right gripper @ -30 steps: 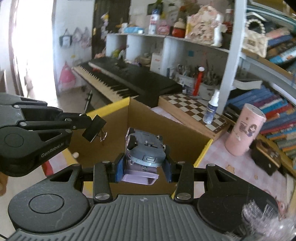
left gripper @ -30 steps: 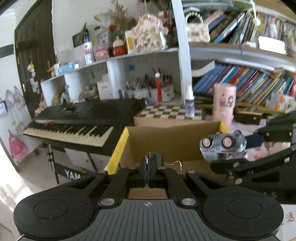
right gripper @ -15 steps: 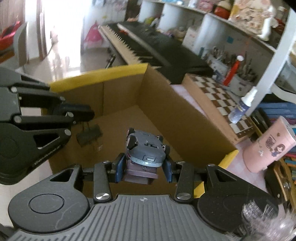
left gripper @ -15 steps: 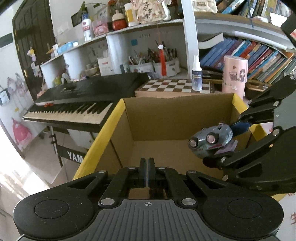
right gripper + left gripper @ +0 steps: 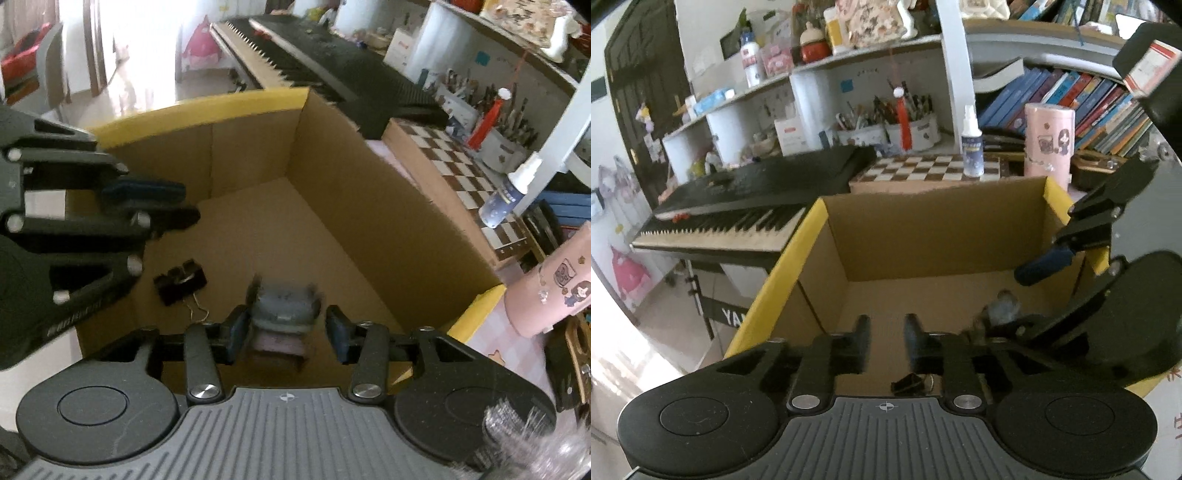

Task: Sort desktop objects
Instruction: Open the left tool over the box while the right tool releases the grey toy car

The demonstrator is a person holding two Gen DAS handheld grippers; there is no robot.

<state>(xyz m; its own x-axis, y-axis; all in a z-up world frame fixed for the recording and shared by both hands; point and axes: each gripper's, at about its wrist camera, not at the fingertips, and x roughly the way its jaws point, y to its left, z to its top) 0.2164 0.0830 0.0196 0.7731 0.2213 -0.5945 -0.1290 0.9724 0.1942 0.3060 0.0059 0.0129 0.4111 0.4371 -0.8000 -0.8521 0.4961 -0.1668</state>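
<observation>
Left wrist view: we see the left tongs (image 5: 885, 338) spread apart, nothing between the fingers, hovering over the open cardboard box (image 5: 934, 236) with yellow-taped rim. Below them, on the box floor, lies the black binder clip (image 5: 911, 382), released. We also see the right tongs (image 5: 1023, 295) at the right side of the box, with a blurred grey shape beside them that we take for the toy car (image 5: 1003, 310).

Right wrist view: the right tongs (image 5: 283, 332) are parted, blue pads standing off both sides of the grey toy car (image 5: 283, 308); the car is motion-blurred, so we cannot tell whether it is resting on the floor of the box (image 5: 258, 155) or in the air, but it is not pinched. Binder clip (image 5: 180, 281) sits on the box floor left of the car, wire handles toward the camera. Left tongs (image 5: 162, 201) reach in from the left, above the clip, apart from it.

Behind the box we see a chessboard (image 5: 934, 168) carrying a spray bottle (image 5: 971, 142), a pink cylinder (image 5: 1049, 138) beside it, and a keyboard (image 5: 738, 206) on the left.
</observation>
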